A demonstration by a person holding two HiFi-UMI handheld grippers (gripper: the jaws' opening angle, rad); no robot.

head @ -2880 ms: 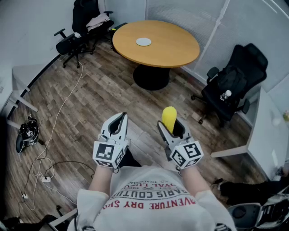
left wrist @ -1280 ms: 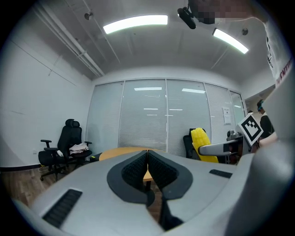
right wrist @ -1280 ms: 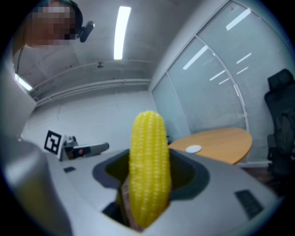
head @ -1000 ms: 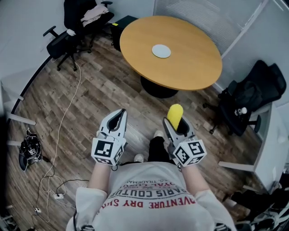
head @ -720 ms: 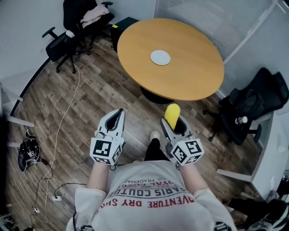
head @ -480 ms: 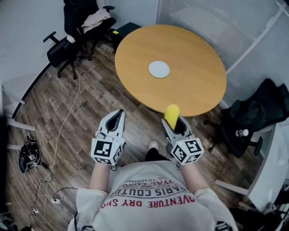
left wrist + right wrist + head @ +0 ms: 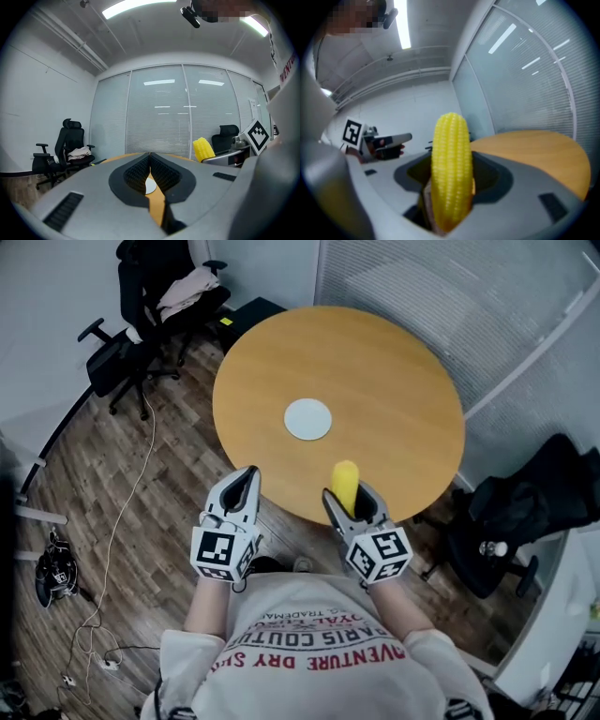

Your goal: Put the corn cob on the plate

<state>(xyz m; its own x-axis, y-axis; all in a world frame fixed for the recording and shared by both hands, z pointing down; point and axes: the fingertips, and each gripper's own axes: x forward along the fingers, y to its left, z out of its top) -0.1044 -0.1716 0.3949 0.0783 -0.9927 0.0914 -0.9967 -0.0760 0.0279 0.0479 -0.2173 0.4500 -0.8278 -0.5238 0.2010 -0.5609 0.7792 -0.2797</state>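
Fingers of our right gripper (image 7: 348,499) clamp the corn cob (image 7: 345,476); those of our left gripper (image 7: 249,474) meet, empty. We hold it over the surface (image 7: 394,390) edge, short of the plate (image 7: 307,419).

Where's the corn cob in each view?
Head view: corn cob just below centre, in the right tool.
Left gripper view: corn cob right of centre, mid-height.
Right gripper view: corn cob dead centre, upright between the jaws.
Shared landmark: the round wooden table.
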